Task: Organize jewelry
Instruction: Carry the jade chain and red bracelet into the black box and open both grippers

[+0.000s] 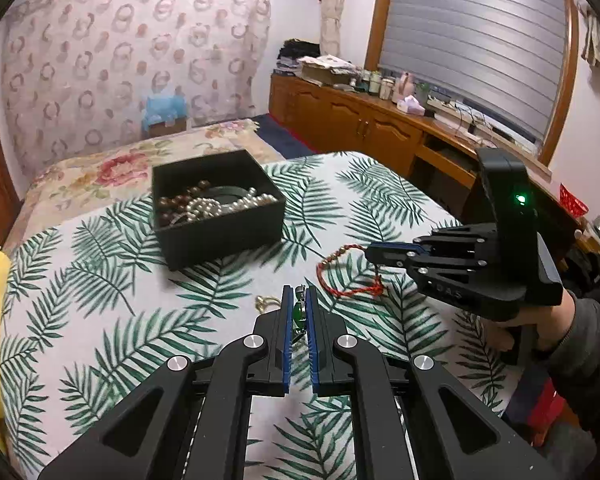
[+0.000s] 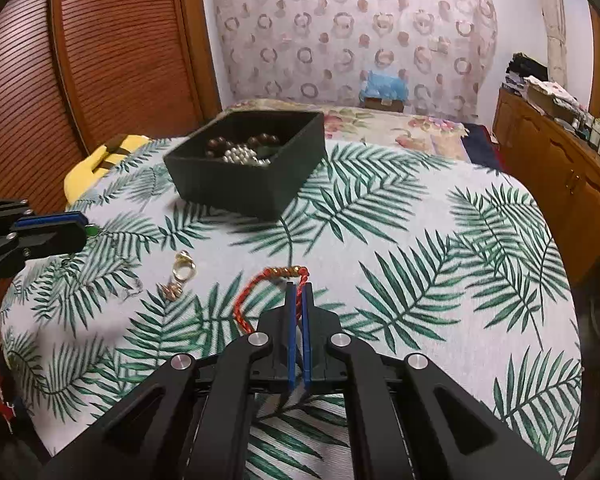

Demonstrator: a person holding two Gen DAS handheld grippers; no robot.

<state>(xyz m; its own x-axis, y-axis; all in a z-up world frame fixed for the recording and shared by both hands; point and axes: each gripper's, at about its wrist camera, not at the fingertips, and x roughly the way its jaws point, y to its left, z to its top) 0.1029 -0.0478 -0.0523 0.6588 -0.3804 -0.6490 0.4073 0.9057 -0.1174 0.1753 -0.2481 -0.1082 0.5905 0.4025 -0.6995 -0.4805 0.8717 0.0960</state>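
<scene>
A black box (image 1: pixel 220 236) holding pearl and brown bead strings sits on the fern-print cloth; it also shows in the right wrist view (image 2: pixel 236 188). My left gripper (image 1: pixel 299 294) is shut on a green-stone pendant (image 1: pixel 300 314), seen from the side in the right wrist view (image 2: pixel 93 231). My right gripper (image 2: pixel 299 286) is shut on a red braided cord bracelet (image 2: pixel 256 284) with gold beads; in the left wrist view the right gripper (image 1: pixel 370 251) holds the bracelet (image 1: pixel 340 290) against the cloth. A gold ring (image 2: pixel 182 270) and a small gold piece (image 2: pixel 173 291) lie left of the bracelet.
The fern-print cloth (image 2: pixel 420 260) covers a raised surface with a floral bedspread (image 1: pixel 112 168) behind. A yellow object (image 2: pixel 96 164) lies at the cloth's left edge. A wooden cabinet (image 1: pixel 360 120) with clutter runs along the right wall.
</scene>
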